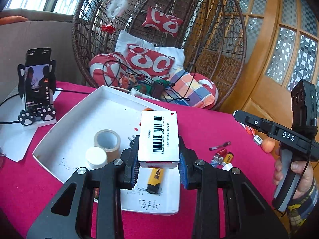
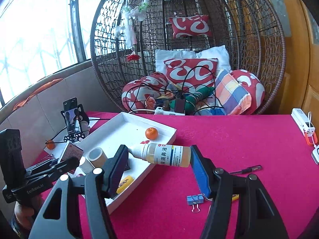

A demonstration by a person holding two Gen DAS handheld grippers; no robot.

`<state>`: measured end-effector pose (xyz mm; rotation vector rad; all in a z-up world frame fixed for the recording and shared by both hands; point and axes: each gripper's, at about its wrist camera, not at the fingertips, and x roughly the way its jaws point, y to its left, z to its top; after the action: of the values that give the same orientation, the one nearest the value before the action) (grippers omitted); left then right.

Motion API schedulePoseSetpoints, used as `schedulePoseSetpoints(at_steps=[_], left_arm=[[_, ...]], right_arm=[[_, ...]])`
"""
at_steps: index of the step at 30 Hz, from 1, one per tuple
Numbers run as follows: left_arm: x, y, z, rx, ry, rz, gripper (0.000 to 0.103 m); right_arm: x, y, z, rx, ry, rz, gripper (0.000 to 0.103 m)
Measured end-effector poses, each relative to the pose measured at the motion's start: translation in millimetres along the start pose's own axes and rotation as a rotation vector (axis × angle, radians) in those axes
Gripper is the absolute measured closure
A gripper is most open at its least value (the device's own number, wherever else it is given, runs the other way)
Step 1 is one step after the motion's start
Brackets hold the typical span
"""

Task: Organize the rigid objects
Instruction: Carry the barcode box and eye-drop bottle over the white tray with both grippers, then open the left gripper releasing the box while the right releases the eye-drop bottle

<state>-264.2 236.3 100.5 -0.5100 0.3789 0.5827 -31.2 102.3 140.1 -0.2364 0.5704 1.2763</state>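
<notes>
My left gripper (image 1: 158, 164) is shut on a white carton with a barcode (image 1: 159, 137), held above the near part of a white tray (image 1: 79, 117). In the tray lie a tape roll (image 1: 107, 141), a white-capped jar (image 1: 96, 157) and a yellow lighter-like item (image 1: 155, 177). My right gripper (image 2: 159, 160) is shut on a small drop bottle (image 2: 165, 155), gripped lengthwise with cap and base against the pads, over the tray's near right edge (image 2: 139, 173). An orange (image 2: 151, 133) sits in the tray.
On the red tablecloth lie a pen (image 2: 245, 169), a blue binder clip (image 2: 195, 199) and a power bank (image 2: 303, 127). A phone on a paw stand (image 1: 37, 83) stands at the left. A wicker hanging chair with cushions (image 2: 191, 69) stands behind the table.
</notes>
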Motion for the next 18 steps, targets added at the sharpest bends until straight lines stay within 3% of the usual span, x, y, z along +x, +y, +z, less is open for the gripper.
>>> schedulePoseSetpoints(at_steps=[6,15,17,18], left_arm=[[18.9,13.8,-10.4,0.017,0.041,0.109,0.071],[36.0,24.3,-16.3,0.041,0.068,0.172,0.071],[35.8,29.2,-15.3,0.022,0.066,0.176,0.068],[35.9,30.3,-14.4,0.017,0.065,0.176,0.061]], right_arm=[[58.8,26.7,-0.7,-0.013,0.08,0.063,0.04],[139.3,49.2,-10.5,-0.021,0.177,0.064,0.04],[147.5,48.1,-12.7,-0.005,0.188,0.067,0.039],[149.0,47.6,-14.4,0.001,0.187,0.062,0.039]])
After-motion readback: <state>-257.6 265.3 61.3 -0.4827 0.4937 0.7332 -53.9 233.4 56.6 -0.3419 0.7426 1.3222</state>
